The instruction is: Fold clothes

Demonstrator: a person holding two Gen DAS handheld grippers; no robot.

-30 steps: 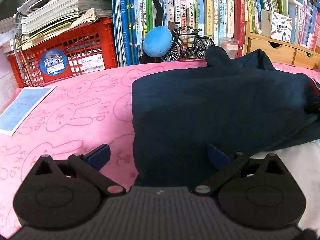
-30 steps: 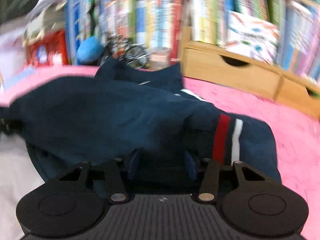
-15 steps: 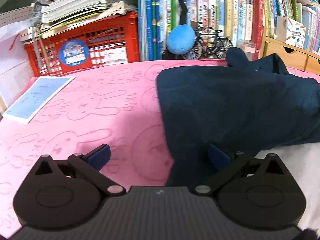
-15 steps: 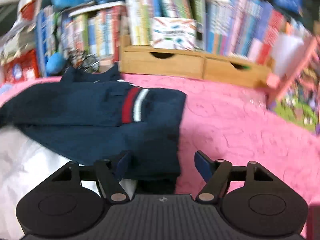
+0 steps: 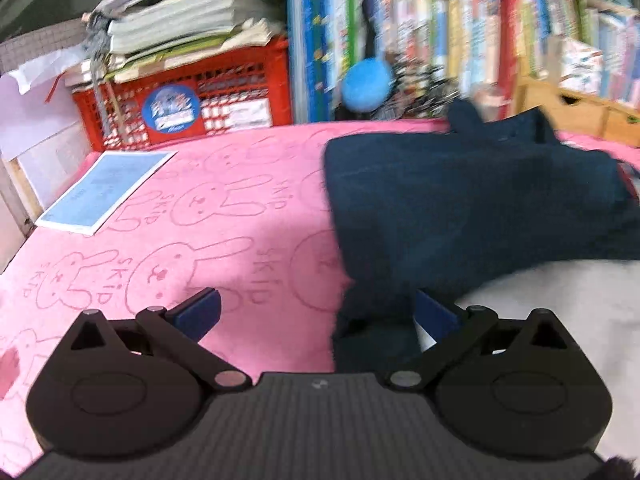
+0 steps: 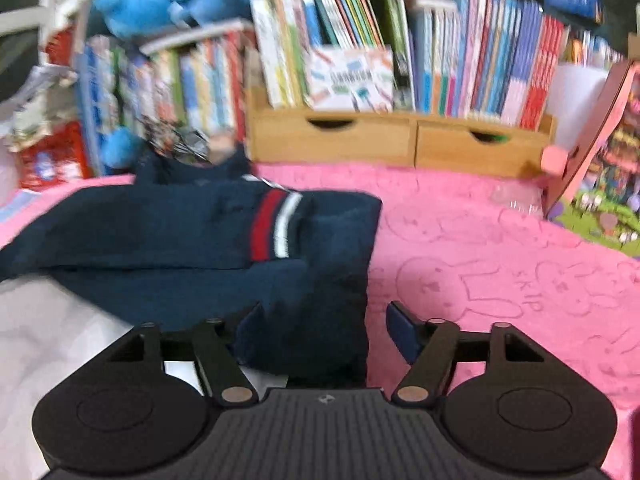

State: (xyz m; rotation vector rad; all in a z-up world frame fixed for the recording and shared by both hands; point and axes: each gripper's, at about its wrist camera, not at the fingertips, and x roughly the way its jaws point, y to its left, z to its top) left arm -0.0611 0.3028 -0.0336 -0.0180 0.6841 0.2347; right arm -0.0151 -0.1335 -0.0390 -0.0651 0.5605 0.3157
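Black-framed, blue-padded: left gripper [image 5: 316, 314] spread wide, nothing pinched, with the near left corner of the navy garment [image 5: 472, 208] lying between the fingers, just inside the right pad and not pressed. Right gripper [image 6: 326, 326] also apart and opening further at this moment — near right corner of the same garment between its pads, loose, unclamped; the left pad partly lost against the dark cloth. Spread flat across the middle of the desk on the pink rabbit-print cover [image 5: 208, 216], with a sleeve folded over the top, red and white stripes [image 6: 276, 224] showing on it. Under the garment's near edge, a white cloth [image 5: 560, 292]. Toward the left edge of the desk, a blue sheet of paper [image 5: 106, 190] lying flat, well apart from the garment. Along the far edge — a red crate [image 5: 192, 104] stacked with papers, a blue ball [image 5: 366, 86] beside a blurred small bicycle model, rows of upright books [image 6: 460, 52], and a wooden two-drawer organiser [image 6: 400, 142] beneath them. At the right edge, a colourful board [image 6: 600, 184] propped at a tilt.
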